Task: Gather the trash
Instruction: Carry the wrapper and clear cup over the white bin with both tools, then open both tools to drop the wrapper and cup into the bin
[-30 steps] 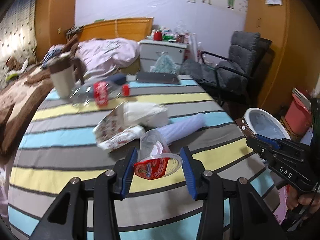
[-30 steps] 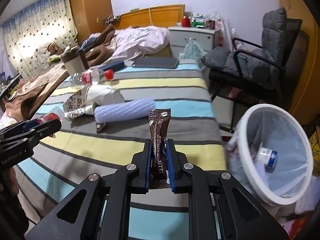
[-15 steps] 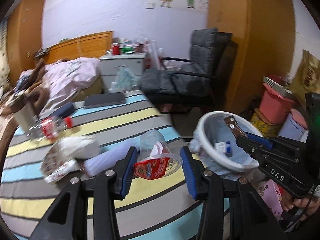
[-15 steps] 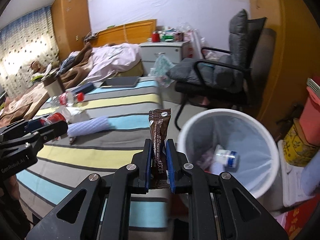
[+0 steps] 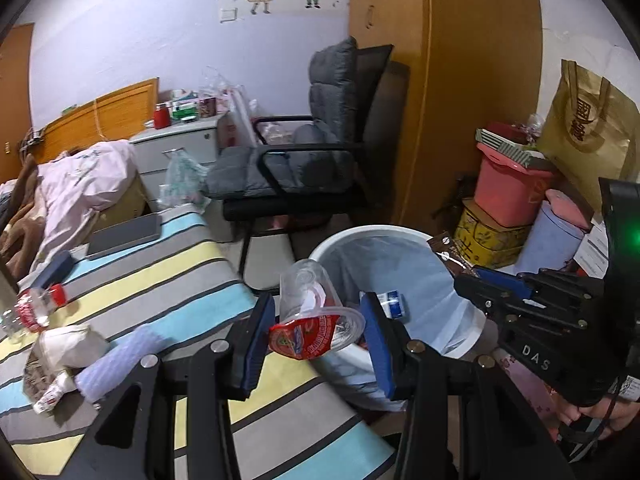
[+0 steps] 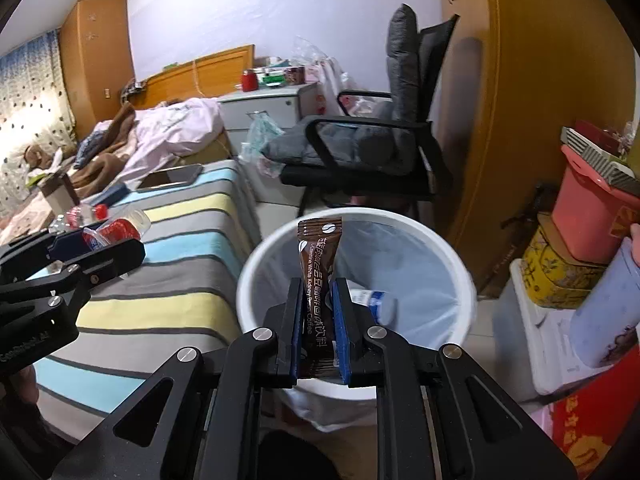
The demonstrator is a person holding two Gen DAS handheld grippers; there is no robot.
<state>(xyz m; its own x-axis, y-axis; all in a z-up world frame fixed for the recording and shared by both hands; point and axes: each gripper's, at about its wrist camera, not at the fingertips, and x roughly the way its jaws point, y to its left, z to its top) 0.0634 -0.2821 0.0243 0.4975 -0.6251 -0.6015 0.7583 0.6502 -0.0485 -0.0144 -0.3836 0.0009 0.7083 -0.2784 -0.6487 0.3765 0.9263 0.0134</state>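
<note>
Right gripper (image 6: 317,320): jaws clenched on a brown coffee sachet (image 6: 318,276), gripped across its lower half. The sachet's long axis runs straight forward along the fingers, its free end projecting over the mouth of the white round bin lined with a pale plastic bag (image 6: 256,264). The bin lies directly ahead of and below these jaws; a small white-and-blue bottle (image 6: 378,300) already rests inside.

Left gripper (image 5: 316,330): jaws grasping a clear plastic cup with a red peel-back foil lid (image 5: 314,312), held by its rim, lying tilted with its base pointing away. In the left wrist view the same bin (image 5: 372,234) sits just beyond and to the right of the cup, beside the edge of the striped bed cover (image 5: 168,280).

Judgement: the right hand is the better placed; opening its jaws should drop the sachet in. The left needs a short carry rightward. Further litter, including a red-capped bottle (image 5: 36,308), remains on the bed.
</note>
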